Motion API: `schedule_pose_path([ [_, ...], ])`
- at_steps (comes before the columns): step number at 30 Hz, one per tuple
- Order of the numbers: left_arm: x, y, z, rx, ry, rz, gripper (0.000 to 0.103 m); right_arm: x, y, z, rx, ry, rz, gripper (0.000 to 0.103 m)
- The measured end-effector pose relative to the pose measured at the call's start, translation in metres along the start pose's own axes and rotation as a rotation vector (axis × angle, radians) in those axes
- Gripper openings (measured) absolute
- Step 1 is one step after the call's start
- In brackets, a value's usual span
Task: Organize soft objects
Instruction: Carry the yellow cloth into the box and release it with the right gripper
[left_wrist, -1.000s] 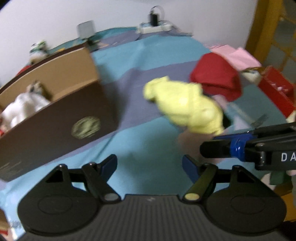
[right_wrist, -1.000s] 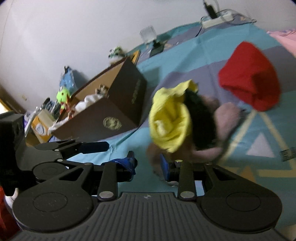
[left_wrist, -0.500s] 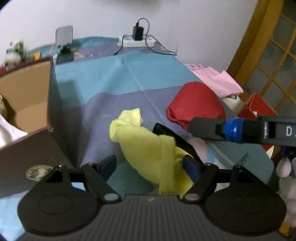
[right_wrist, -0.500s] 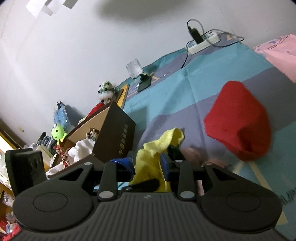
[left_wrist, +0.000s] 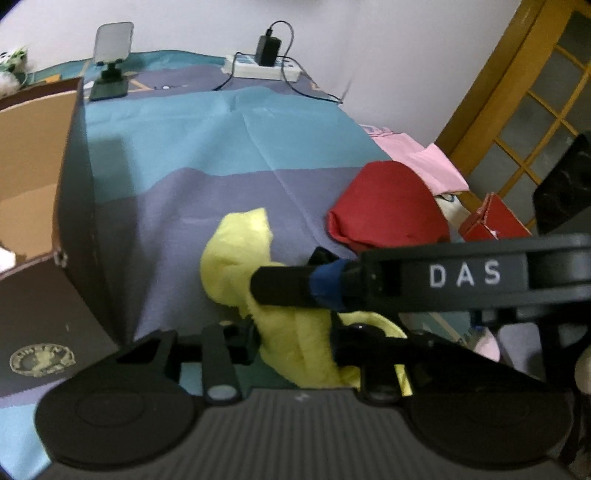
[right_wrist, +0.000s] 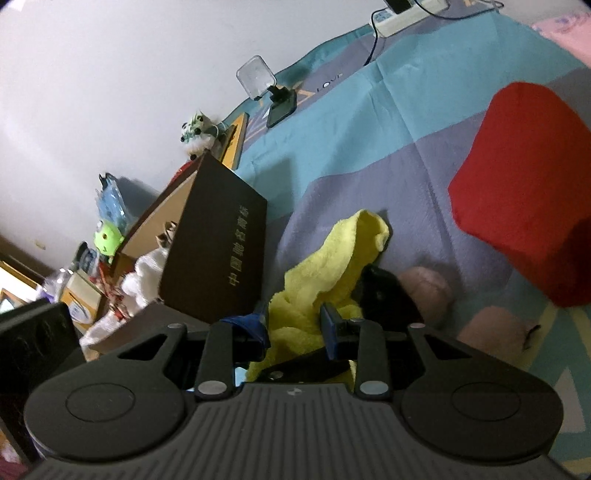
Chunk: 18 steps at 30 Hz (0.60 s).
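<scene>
Since the earlier frame both grippers have moved in on the yellow cloth (left_wrist: 295, 339), which lies on the striped bedspread (left_wrist: 229, 147) beside the brown cardboard box (right_wrist: 218, 254). Left gripper (left_wrist: 295, 343): jaws closing, pads pressing the cloth. Right gripper (right_wrist: 295, 328): jaws closing, cloth pinched between them. Red soft object (right_wrist: 517, 206) sits well apart.

Yellow towel (right_wrist: 325, 266); red cloth (right_wrist: 517, 206); teal-purple banded sheet (left_wrist: 207, 147); dark brown box (right_wrist: 218, 258), perhaps black.
</scene>
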<state>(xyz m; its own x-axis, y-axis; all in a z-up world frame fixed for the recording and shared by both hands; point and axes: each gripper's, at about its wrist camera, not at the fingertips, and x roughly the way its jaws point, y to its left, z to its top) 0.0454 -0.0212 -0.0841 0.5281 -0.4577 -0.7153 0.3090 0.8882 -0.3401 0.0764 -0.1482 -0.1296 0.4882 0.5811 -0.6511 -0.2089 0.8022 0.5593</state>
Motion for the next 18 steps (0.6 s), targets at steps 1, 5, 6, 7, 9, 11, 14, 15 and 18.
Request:
schedule_pose_path([
  [1,-0.001,0.000,0.001,0.011,-0.004,-0.010,0.025,0.000,-0.001,0.000,0.015,0.004,0.007,0.013],
  [5,-0.013,-0.004,0.006,0.044,-0.032,-0.039,0.024,-0.008,0.001,0.002,0.055,-0.001,0.033,0.012],
  [6,-0.018,-0.005,0.009,0.057,-0.044,-0.045,0.024,-0.012,0.003,0.002,0.060,-0.010,0.042,0.012],
  [7,-0.024,-0.007,0.012,0.074,-0.061,-0.049,0.024,-0.016,0.005,0.003,0.062,-0.020,0.050,0.012],
  [9,-0.038,-0.009,0.019,0.107,-0.096,-0.057,0.024,-0.025,0.013,0.006,0.060,-0.051,0.066,0.012],
  [11,-0.052,-0.010,0.029,0.137,-0.137,-0.060,0.024,-0.035,0.024,0.010,0.048,-0.093,0.081,0.012],
  [14,-0.079,-0.007,0.047,0.186,-0.215,-0.048,0.024,-0.045,0.046,0.020,0.013,-0.162,0.105,0.012],
  [15,-0.088,-0.004,0.051,0.202,-0.241,-0.040,0.024,-0.048,0.055,0.024,-0.002,-0.189,0.119,0.012],
  [18,-0.113,0.010,0.066,0.249,-0.312,0.006,0.024,-0.049,0.084,0.036,-0.055,-0.261,0.169,0.012],
])
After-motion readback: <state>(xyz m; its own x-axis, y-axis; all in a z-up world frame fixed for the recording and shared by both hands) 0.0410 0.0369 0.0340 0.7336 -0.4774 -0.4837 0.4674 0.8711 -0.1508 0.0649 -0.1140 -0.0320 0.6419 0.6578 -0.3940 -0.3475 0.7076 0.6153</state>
